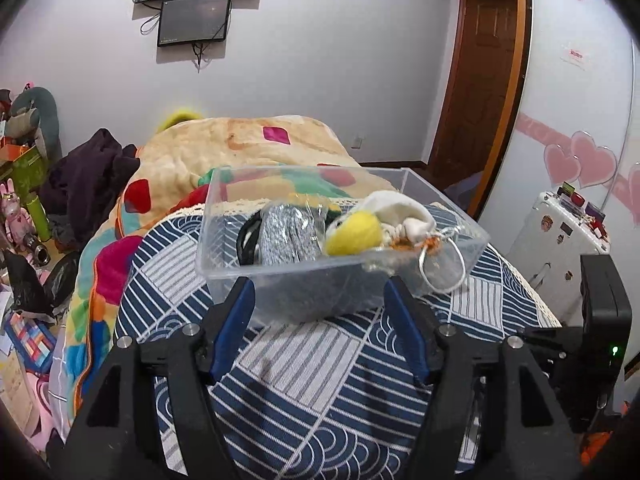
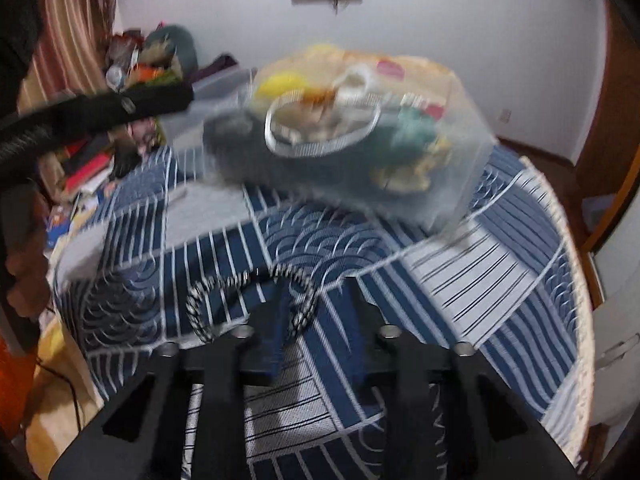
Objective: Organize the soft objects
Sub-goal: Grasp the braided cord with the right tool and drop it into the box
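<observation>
A clear plastic box (image 1: 280,276) stands on a blue and white patterned cloth (image 1: 304,376). It holds a grey knit roll (image 1: 286,236), a yellow soft ball (image 1: 354,234) and a white pouch (image 1: 400,210) with a silver cord loop (image 1: 444,264) hanging over the rim. My left gripper (image 1: 320,292) is open and empty, its fingertips at the box's near wall. In the blurred right wrist view the box (image 2: 448,184) lies ahead. My right gripper (image 2: 320,284) is open; a black and white braided cord (image 2: 208,308) lies by its left finger (image 2: 280,320).
A bed with a colourful blanket (image 1: 240,144) lies behind the table. Dark clothes (image 1: 88,172) and clutter sit at the left. A white cabinet (image 1: 560,240) stands at the right. The other hand's sleeve (image 2: 92,112) reaches in from the left in the right wrist view.
</observation>
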`<state>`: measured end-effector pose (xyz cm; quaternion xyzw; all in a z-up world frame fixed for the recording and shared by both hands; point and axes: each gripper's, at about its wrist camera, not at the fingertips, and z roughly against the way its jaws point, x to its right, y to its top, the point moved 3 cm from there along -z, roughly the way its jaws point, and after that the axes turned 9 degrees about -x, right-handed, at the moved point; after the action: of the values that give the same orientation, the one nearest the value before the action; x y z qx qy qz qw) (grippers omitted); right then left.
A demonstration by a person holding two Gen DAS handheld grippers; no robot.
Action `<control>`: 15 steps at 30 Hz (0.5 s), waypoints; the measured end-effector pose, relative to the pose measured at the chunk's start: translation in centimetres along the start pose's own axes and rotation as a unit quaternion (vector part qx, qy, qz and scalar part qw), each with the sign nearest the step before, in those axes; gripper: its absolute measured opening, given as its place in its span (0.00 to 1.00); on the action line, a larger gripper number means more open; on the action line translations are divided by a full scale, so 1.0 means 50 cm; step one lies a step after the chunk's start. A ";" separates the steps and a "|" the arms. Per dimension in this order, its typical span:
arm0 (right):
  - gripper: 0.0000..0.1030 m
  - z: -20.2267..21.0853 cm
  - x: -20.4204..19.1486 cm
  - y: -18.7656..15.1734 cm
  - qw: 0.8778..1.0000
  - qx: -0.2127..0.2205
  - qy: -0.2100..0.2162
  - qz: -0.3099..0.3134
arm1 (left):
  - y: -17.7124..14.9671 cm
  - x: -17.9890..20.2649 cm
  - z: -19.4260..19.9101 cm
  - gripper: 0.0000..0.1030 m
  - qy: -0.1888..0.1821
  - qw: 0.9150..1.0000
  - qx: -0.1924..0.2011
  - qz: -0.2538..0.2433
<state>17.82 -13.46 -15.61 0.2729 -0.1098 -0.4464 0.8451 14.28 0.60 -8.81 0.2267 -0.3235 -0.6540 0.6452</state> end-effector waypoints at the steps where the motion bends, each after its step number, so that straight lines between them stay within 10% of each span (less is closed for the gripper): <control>1: 0.10 0.000 -0.003 0.000 1.000 0.000 0.000 0.004 | -0.005 0.001 0.001 0.65 -0.001 1.000 -0.001 0.000; 15: 0.07 0.086 -0.017 0.061 0.995 0.096 -0.006 -0.002 | -0.017 -0.002 0.067 0.69 0.024 0.998 0.053 -0.006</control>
<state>17.62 -12.94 -10.30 0.3500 -0.1567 -0.4372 0.8135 11.28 1.08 -7.13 0.2776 -0.3407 -0.6342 0.6361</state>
